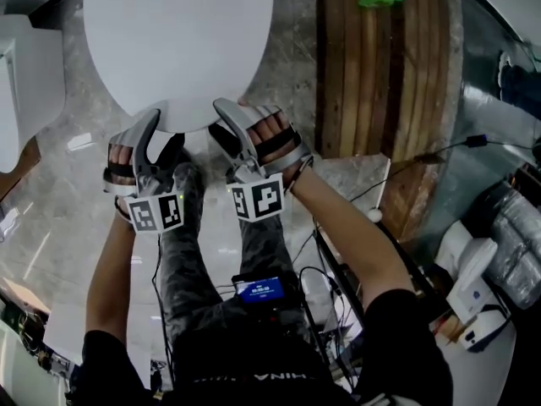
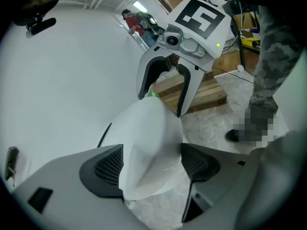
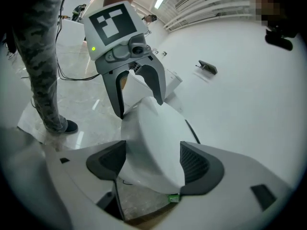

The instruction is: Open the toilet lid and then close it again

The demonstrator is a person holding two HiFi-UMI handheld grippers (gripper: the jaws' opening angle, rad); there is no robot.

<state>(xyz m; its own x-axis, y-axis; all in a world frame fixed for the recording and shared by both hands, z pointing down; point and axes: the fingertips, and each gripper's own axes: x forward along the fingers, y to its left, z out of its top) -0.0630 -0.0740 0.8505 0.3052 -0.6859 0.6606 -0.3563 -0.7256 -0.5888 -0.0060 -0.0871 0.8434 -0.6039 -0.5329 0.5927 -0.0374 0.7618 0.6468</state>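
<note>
Your left gripper (image 1: 135, 134) and right gripper (image 1: 249, 118) sit side by side, each pinching the near rim of the lid (image 1: 177, 41). The jaws are set wide, and I judge that two grips keep the lift even. The lid lies just beyond you over a glossy marble floor (image 1: 287, 74). A wooden pallet (image 1: 380, 74) lies to the right, and cables (image 1: 338, 260) trail nearer.

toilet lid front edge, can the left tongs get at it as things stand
Probably yes: the front edge of the toilet lid sits between the pads of the left tongs, seemingly touching both, with nothing in the way. The right tongs sit alongside.
</note>
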